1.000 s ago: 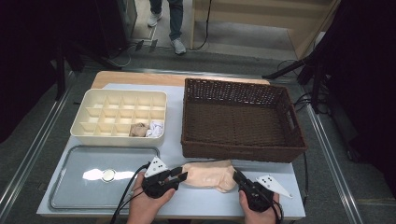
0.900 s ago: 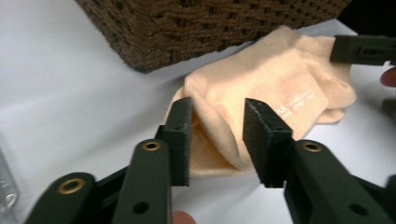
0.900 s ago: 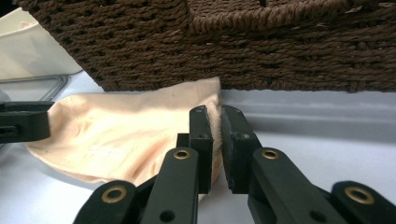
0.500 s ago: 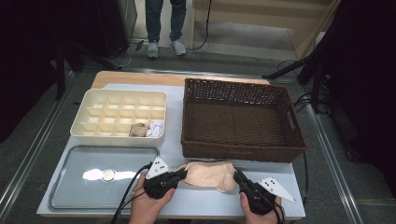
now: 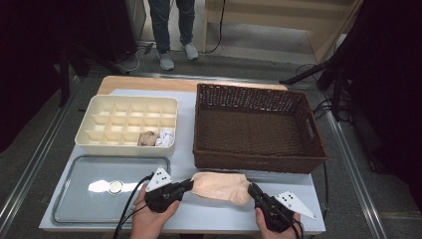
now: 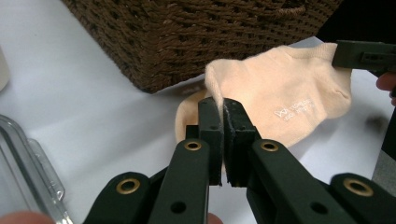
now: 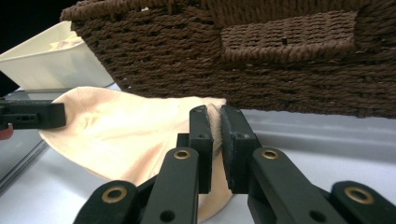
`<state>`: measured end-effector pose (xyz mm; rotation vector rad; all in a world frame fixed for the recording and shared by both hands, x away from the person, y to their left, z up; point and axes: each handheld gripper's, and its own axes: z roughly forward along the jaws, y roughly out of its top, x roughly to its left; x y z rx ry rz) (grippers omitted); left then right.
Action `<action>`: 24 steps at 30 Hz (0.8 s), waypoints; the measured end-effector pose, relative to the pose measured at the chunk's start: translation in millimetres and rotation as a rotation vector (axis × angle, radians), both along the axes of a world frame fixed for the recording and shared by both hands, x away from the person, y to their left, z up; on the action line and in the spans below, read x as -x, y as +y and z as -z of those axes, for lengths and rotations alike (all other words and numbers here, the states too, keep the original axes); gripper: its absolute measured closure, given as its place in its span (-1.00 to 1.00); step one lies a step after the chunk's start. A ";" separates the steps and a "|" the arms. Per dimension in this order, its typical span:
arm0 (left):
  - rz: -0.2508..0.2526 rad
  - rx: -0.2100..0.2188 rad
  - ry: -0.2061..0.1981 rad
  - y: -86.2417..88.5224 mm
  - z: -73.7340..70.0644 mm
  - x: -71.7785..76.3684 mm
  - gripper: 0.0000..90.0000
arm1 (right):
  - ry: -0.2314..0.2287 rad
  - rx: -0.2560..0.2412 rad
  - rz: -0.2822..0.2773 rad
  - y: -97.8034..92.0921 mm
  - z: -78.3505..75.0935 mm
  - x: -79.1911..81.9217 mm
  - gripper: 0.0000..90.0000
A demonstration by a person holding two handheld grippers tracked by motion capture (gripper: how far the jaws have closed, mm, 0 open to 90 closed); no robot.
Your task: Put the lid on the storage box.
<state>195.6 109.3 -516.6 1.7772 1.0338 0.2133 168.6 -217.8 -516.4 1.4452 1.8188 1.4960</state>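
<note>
At the bottom centre of the high view, the left gripper (image 5: 187, 184) and the right gripper (image 5: 252, 189) each pinch one end of the peach sock (image 5: 221, 186), jaws clenched on cloth, so it lies stretched on the table (image 5: 328, 219) just in front of the basket (image 5: 259, 163). To fold it well, I judge both grips should stay firm and level. Farther back, at the middle left, the organiser (image 5: 124, 148) holds two rolled socks.
</note>
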 end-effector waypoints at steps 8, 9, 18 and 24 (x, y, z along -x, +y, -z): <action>0.003 -0.010 0.007 1.7 3.4 2.8 0.98 | 0.011 0.006 -0.011 3.2 1.7 4.1 0.89; 0.000 -0.010 0.007 2.0 3.6 3.2 0.98 | 0.005 0.009 -0.013 3.7 2.3 3.6 0.88; -0.009 0.004 0.000 8.3 1.1 4.7 0.97 | -0.004 0.019 -0.016 8.5 2.8 3.6 0.88; -0.015 -0.003 0.018 11.9 4.3 4.1 0.97 | 0.009 0.032 -0.026 9.8 4.4 2.8 0.89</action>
